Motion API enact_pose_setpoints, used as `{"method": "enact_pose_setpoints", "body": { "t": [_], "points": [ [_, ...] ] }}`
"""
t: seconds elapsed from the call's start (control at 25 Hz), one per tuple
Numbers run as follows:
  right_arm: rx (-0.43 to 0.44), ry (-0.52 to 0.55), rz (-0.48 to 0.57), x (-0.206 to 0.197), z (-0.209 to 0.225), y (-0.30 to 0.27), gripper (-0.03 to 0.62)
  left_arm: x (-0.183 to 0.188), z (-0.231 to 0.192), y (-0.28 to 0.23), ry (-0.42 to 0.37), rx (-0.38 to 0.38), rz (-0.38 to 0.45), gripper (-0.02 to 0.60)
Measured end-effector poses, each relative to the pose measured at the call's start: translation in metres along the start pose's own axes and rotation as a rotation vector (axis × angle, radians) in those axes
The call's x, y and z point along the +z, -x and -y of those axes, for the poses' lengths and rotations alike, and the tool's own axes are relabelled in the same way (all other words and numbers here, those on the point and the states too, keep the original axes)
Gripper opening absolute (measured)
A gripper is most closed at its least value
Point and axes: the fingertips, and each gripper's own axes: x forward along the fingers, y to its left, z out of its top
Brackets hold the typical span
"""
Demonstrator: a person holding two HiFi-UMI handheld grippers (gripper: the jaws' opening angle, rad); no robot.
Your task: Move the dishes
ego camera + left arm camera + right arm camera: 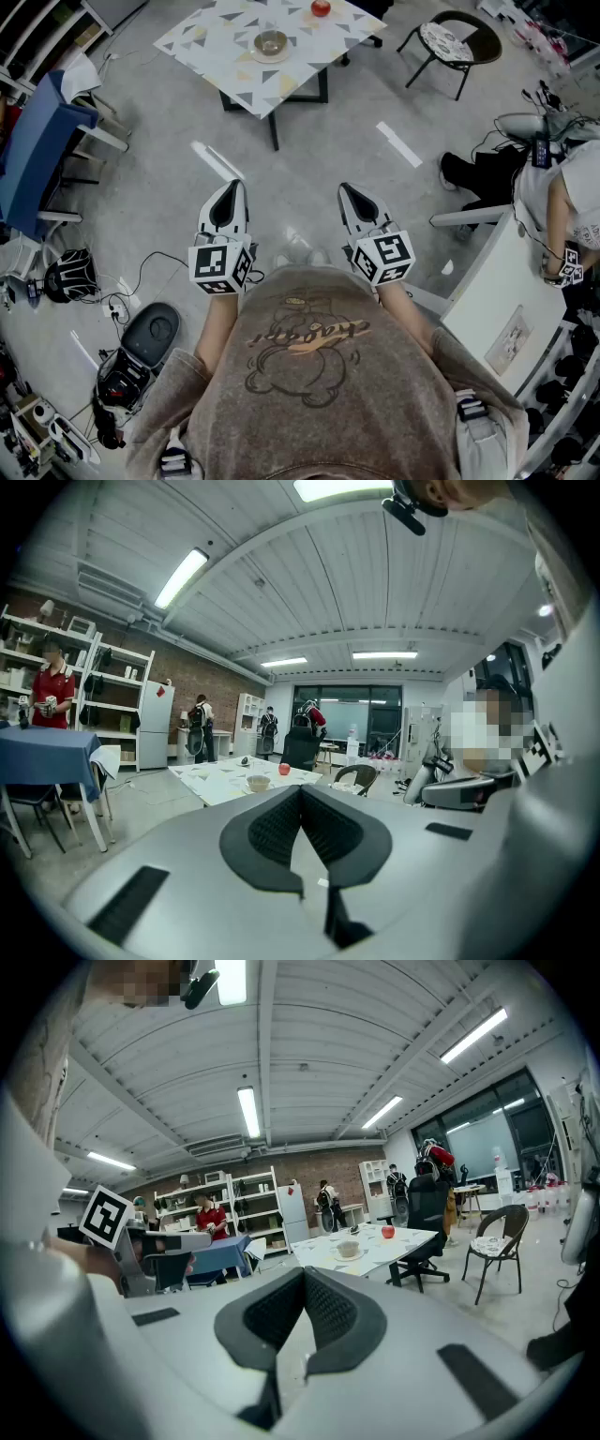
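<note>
A small bowl on a saucer (271, 42) and a red apple (321, 7) rest on a table with a triangle-patterned top (211, 37), far ahead of me. I hold both grippers at chest height, pointing towards that table and well short of it. The left gripper (228, 192) is shut with nothing between its jaws. The right gripper (352, 195) is also shut and empty. The left gripper view shows the bowl (257, 783) and apple (284, 770) small beyond the closed left gripper (300, 789). The right gripper view shows the same bowl (348, 1249) and apple (388, 1232) past the closed right gripper (303, 1272).
Grey floor lies between me and the table. A round-seated chair (457, 42) stands right of the table, a blue-covered table (33, 150) at the left. A white desk (497, 300) and a seated person (572, 202) are close on my right. Cables and bags litter the floor at lower left (141, 347).
</note>
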Motion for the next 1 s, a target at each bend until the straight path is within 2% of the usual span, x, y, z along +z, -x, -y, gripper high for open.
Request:
{"method": "enact_pose_setpoints", "body": {
  "t": [0.64,1.0],
  "points": [
    [-0.032,0.011,-0.009,-0.013,-0.014,-0.032,0.005,0.008,-0.036,-0.020,-0.033,-0.042,0.029,0.017],
    [-0.033,0.025,-0.004,0.002,0.014,-0.070,0.005,0.014,-0.048,-0.062,-0.027,-0.044,0.034,0.017]
  ]
}}
